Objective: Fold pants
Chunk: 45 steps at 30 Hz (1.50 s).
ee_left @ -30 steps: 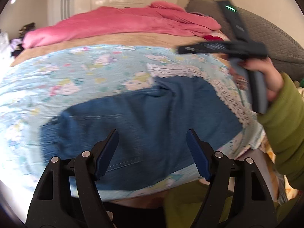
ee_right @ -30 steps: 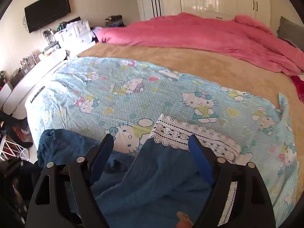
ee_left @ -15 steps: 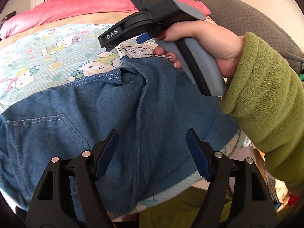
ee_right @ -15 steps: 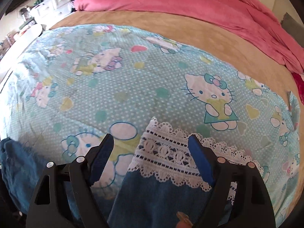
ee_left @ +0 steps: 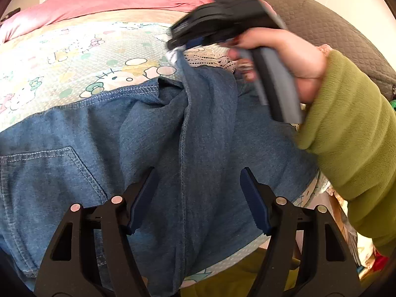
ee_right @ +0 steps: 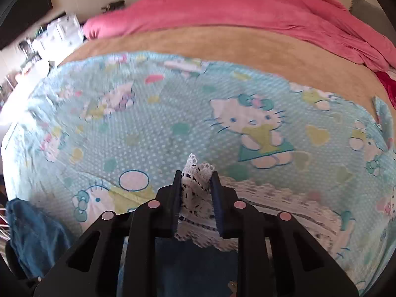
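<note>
Your blue denim pants (ee_left: 153, 148) lie spread across the near edge of the bed, on the light-blue cartoon-cat bedsheet (ee_right: 153, 128), with a stitched back pocket showing at the left of the left wrist view and a long seam running up the middle of the cloth.

Your right gripper (ee_right: 196, 198) has its fingers (ee_right: 216, 198) drawn narrow and closing, with the white lace trim (ee_right: 195, 188) of the pants bunched between them; the lace stands up in a small crumpled peak past the fingertips. From the left wrist view, that same gripper sits at the far edge of the denim, where the cloth rises in a ridge towards it, and your right hand (ee_left: 294, 61) in its green fleece sleeve (ee_left: 351, 133) wraps the grey handle.

Your left gripper (ee_left: 198, 198) points down over the near part of the pants, its fingers (ee_left: 252, 203) fairly wide apart and easing inward. The centre seam of the denim runs between them, but the pads are not pressing on the cloth.

Beyond the patterned sheet lies a tan blanket (ee_right: 222, 42), then a rumpled pink duvet (ee_right: 235, 7) towards the wardrobes. A dark grey quilted pillow (ee_left: 329, 32) rests at the right in the left wrist view.
</note>
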Available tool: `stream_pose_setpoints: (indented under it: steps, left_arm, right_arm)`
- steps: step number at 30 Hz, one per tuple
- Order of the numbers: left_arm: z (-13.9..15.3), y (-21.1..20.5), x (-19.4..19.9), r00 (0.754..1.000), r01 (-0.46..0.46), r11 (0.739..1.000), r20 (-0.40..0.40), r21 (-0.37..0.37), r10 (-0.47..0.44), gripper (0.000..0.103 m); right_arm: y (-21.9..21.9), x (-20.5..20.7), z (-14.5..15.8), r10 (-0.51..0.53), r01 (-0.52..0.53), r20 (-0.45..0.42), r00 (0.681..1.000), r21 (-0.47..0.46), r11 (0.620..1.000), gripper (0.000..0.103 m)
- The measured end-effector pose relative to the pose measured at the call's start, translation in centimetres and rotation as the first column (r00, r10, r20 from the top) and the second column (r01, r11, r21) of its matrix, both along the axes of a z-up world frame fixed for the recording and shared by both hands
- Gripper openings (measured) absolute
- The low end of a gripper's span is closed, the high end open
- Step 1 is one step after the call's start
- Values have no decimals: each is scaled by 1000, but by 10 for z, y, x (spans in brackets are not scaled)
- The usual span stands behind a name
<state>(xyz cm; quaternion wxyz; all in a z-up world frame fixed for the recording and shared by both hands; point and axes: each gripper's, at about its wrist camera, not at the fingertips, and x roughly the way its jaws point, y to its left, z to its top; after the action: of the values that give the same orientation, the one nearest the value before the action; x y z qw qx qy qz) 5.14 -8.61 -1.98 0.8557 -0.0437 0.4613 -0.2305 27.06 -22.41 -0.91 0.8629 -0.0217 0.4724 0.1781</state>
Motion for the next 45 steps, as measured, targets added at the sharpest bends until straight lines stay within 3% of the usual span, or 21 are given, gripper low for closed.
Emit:
stream_pose_setpoints:
  steps: [4,6,11,12,18,25,34,41,42,45]
  left_arm:
    - [-1,-2,1,1000,-1,1000,15,16,1,60]
    - [0,-5,-4,999,-3,998,39,57,1,52]
    - [2,-5,-6,998,13,997,52,78,-17,4]
    - [2,-3,-7,998,20,997,56,78,-25,2]
    - [13,-1,-26,991,34,988,126,151,-53,1]
    - [5,-2,-36,988,65,978,124,200,-92,1]
    - [-2,1,-45,989,73,974,108,215,-98,1]
    - [-7,-1,-51,988,96,970,98,221,-120,1]
    - [-8,-2,-52,987,100,968,102,231,-126,1]
    - [-7,-3,-55,985,107,965,107,238,-136,1]
  right_arm:
    - [-48,-22,24,-58,55,23,998,118,991,13]
    - [-78,-42,38,-99,89,47,994,168,982,12]
    - [-143,-99,59,-196,170,83,977,250,953,12]
    - [-153,-111,60,-210,181,87,974,258,949,12]
    - [-188,-190,55,-237,213,67,969,257,943,12]
    - [-199,-249,31,-276,268,2,961,235,934,11]
    - [-201,-270,0,-293,302,-77,953,183,936,11]
    - [-203,-270,-12,-301,308,-67,951,126,943,11]
    - [-201,-269,-15,-293,299,-71,953,104,948,13]
    - [-198,-276,-6,-303,303,-17,953,35,952,39]
